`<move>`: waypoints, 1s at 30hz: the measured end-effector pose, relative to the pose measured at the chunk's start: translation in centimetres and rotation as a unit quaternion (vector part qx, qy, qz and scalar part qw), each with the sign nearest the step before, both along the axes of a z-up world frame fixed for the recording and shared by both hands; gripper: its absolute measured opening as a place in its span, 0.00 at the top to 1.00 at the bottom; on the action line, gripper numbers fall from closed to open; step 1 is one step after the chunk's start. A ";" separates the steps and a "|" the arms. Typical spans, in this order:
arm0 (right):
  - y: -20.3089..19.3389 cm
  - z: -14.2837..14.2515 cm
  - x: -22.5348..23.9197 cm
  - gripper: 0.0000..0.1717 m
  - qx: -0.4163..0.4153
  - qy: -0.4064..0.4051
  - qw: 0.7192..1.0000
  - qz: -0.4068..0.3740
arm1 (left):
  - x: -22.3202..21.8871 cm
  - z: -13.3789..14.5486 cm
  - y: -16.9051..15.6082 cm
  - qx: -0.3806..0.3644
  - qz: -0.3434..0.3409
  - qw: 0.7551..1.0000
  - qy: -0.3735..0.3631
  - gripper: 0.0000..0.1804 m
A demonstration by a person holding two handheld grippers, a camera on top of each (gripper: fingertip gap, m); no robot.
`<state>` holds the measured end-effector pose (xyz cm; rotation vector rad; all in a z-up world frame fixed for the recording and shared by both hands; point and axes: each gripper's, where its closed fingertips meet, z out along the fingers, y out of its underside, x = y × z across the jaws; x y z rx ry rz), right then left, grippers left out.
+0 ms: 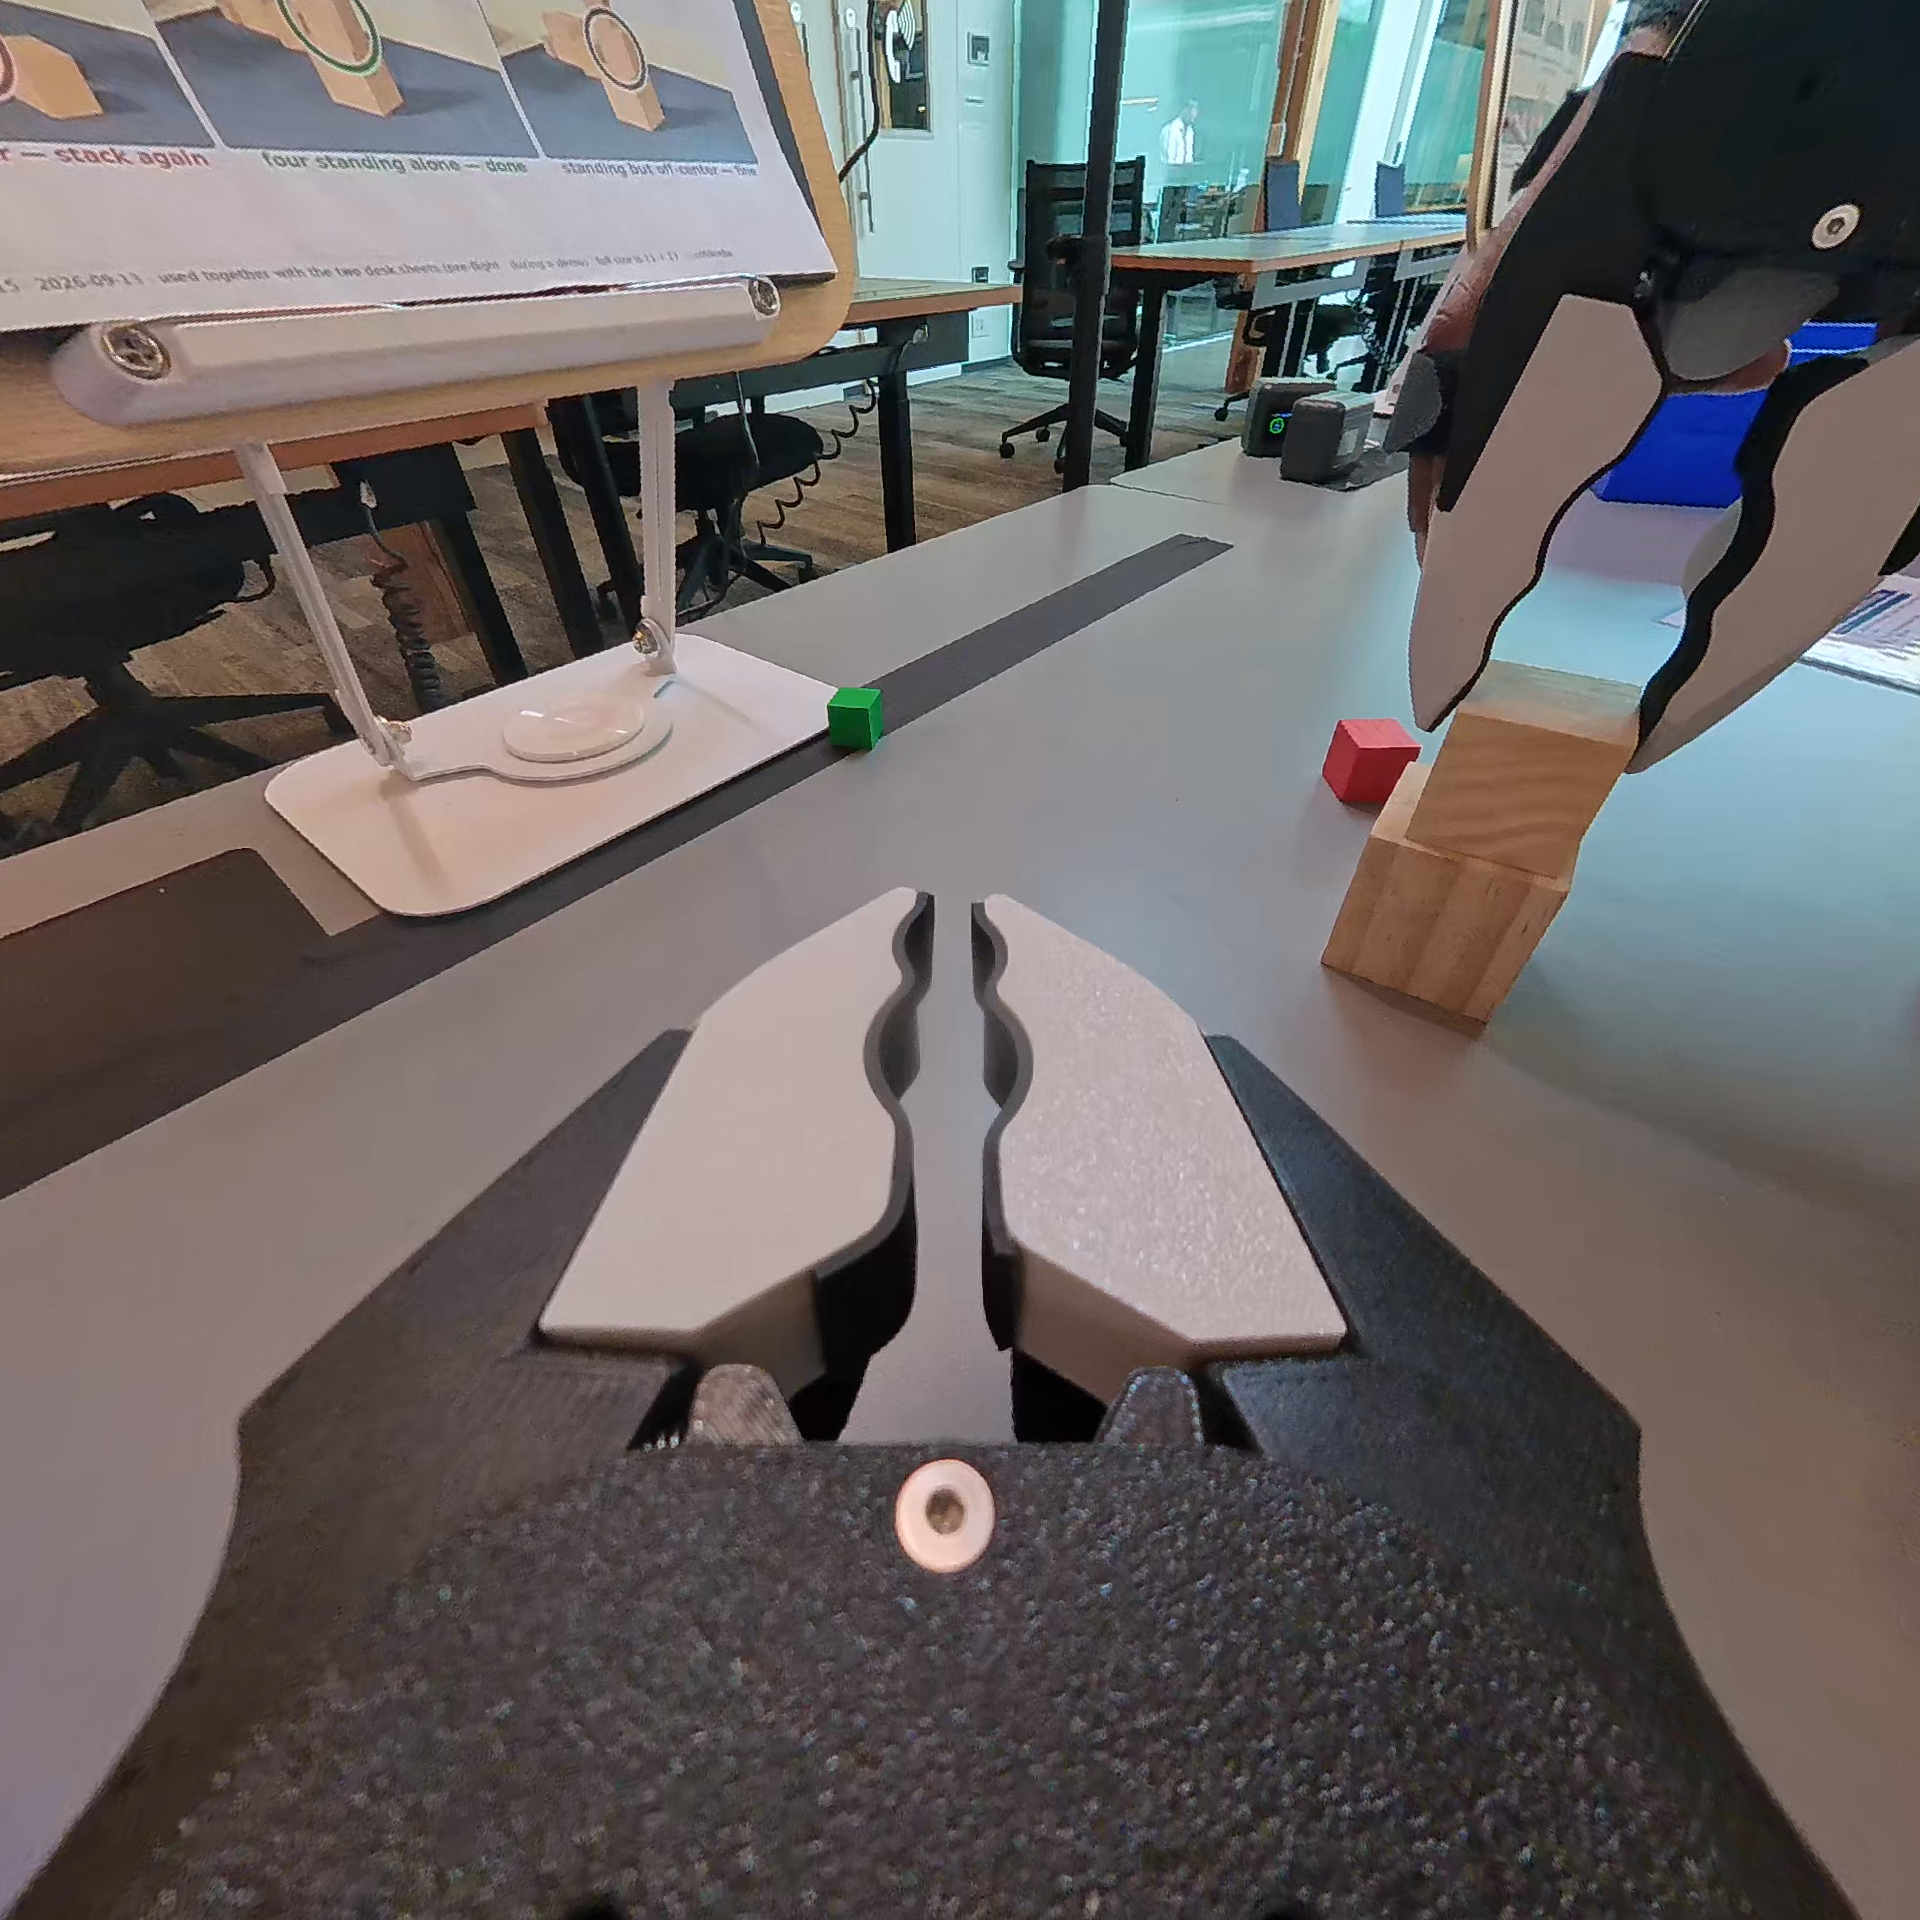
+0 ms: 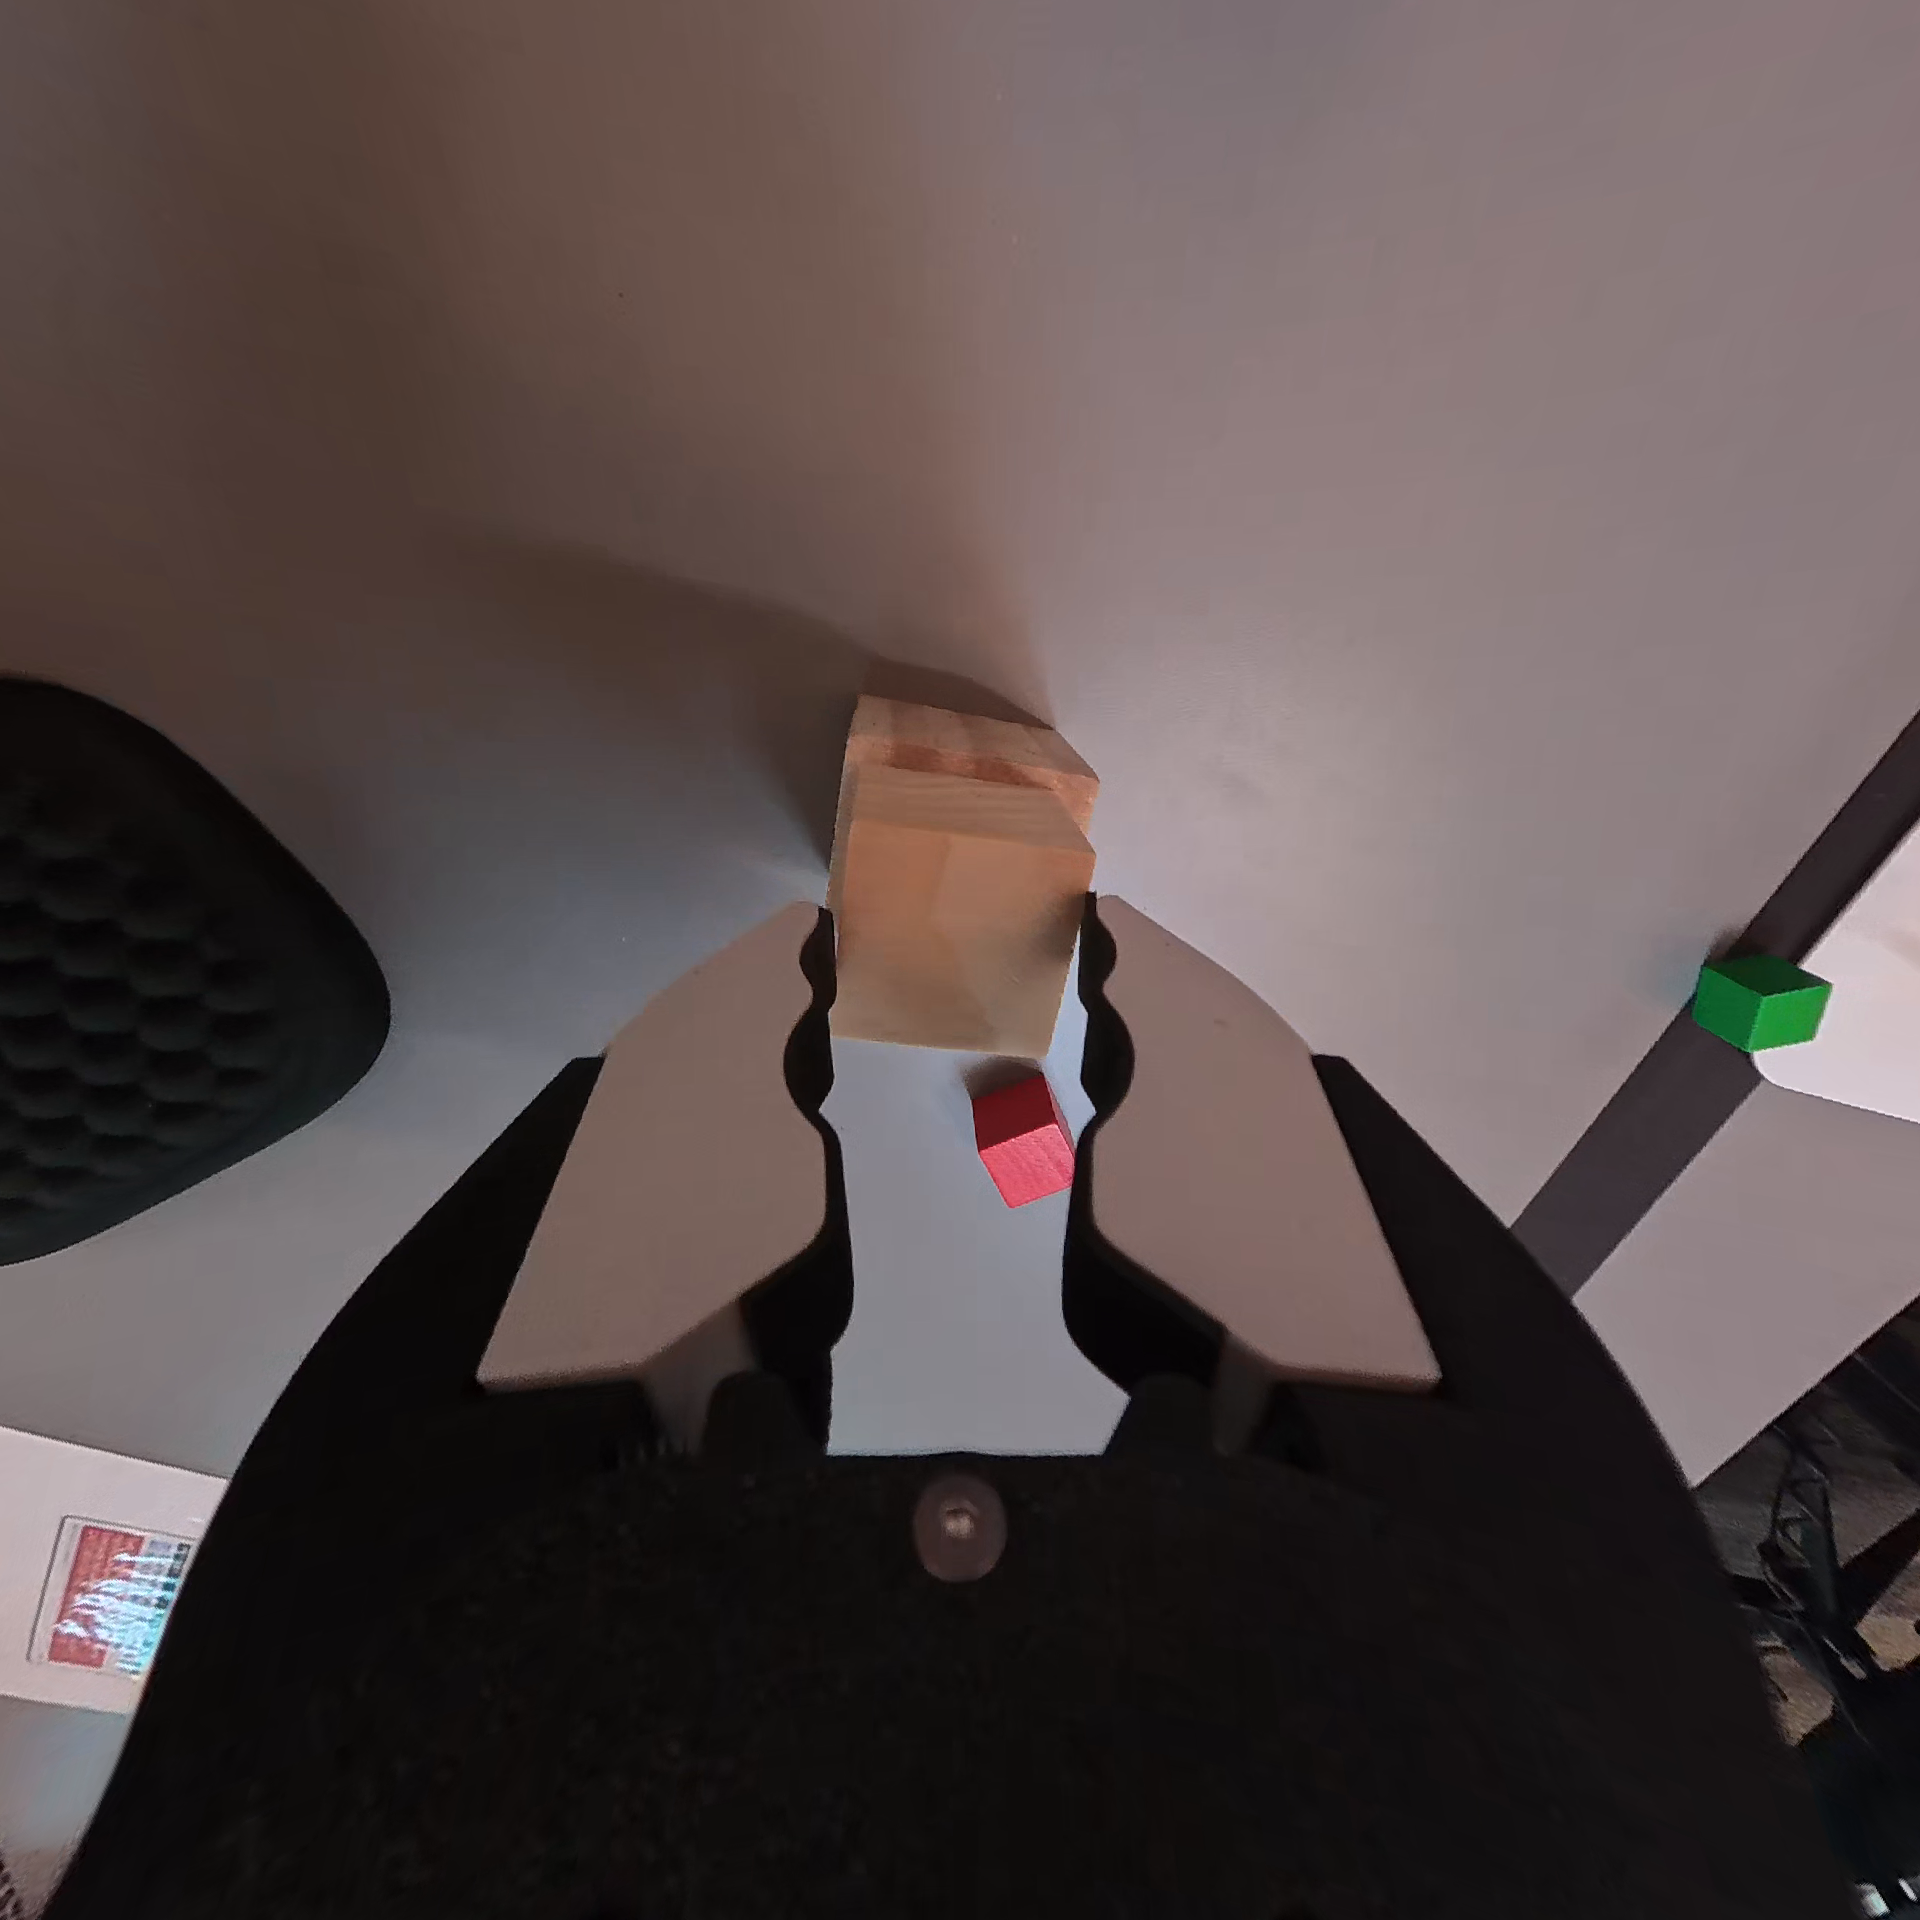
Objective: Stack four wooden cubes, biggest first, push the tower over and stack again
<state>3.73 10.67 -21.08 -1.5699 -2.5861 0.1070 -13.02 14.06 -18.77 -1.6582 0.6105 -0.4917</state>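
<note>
Two pale wooden blocks are stacked on the grey table (image 1: 1091,862). The upper block (image 1: 1517,790) sits off-centre on the lower block (image 1: 1439,925). My right gripper (image 1: 1543,732) comes down from above, and both pads press the sides of the upper block (image 2: 956,935). The lower block (image 2: 966,743) shows just beyond it. A small red cube (image 1: 1369,761) lies on the table beside the stack and shows under the right fingers (image 2: 1023,1138). My left gripper (image 1: 951,904) hovers low over the table, left of the stack, jaws nearly together with nothing between them.
A small green cube (image 1: 855,717) sits on a black tape strip (image 1: 1039,623), next to the white base (image 1: 540,769) of a stand holding a printed sheet; it also shows in the right wrist view (image 2: 1761,1003). A black mesh object (image 2: 156,966) and a printed paper (image 2: 104,1590) lie at the left. One gripper's finger ends stand about 20 cm off the other's. The black mesh object (image 2: 156,966) is about 20 cm from my right fingertips and 35 cm from my left.
</note>
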 end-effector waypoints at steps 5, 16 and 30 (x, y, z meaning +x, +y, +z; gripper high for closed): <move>0.0 0.0 0.0 0.73 0.003 0.000 1.000 0.003 | 0.0 0.0 0.0 0.000 0.000 1.000 0.000 0.96; 0.5 1.4 -0.4 0.62 0.014 0.050 0.998 -0.038 | 0.0 0.0 0.0 -0.001 0.000 1.000 -0.001 0.96; 6.9 4.5 5.4 0.63 0.036 0.219 0.942 -0.252 | 0.2 -0.3 0.0 -0.004 -0.002 1.000 0.005 0.96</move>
